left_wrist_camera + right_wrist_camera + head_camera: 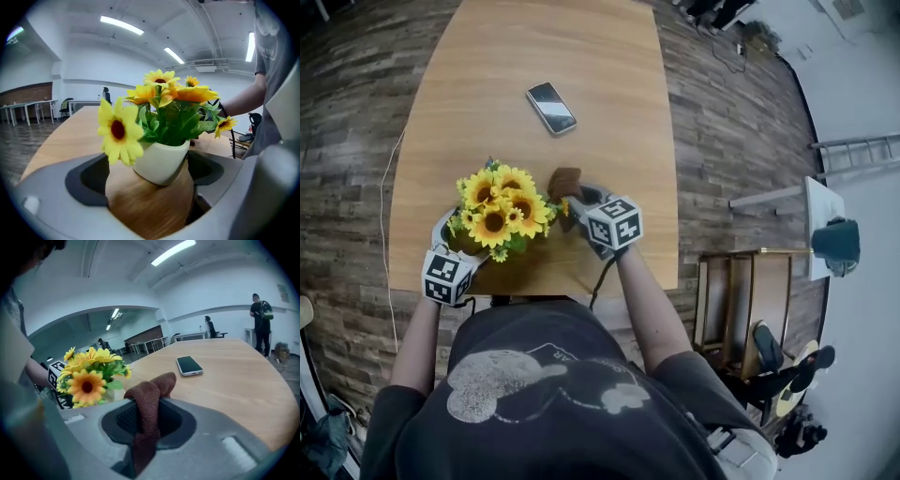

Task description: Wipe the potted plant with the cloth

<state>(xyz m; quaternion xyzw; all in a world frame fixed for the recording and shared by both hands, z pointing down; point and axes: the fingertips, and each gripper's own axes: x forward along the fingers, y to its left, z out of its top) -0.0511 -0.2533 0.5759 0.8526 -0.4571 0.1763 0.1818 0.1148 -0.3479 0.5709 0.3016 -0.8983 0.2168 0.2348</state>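
A potted plant [497, 208] with yellow sunflowers stands near the front edge of the wooden table [534, 56]. Its white pot [161, 161] sits between the wide jaws of my left gripper [147, 176]; table shows in a gap at the pot's left side, so the pads are not pressing. In the head view the left gripper [455, 234] is at the plant's left. My right gripper [145, 420] is shut on a brown cloth [150, 394], whose bunched end sticks up above the jaws. It sits right of the flowers [86, 380], with the cloth [564, 178] close to the blooms.
A smartphone [551, 108] lies face up further back on the table, also seen as the phone [189, 365] beyond the cloth. Wooden chairs [750, 300] stand off the table's right side. A person [260, 322] stands far off in the room.
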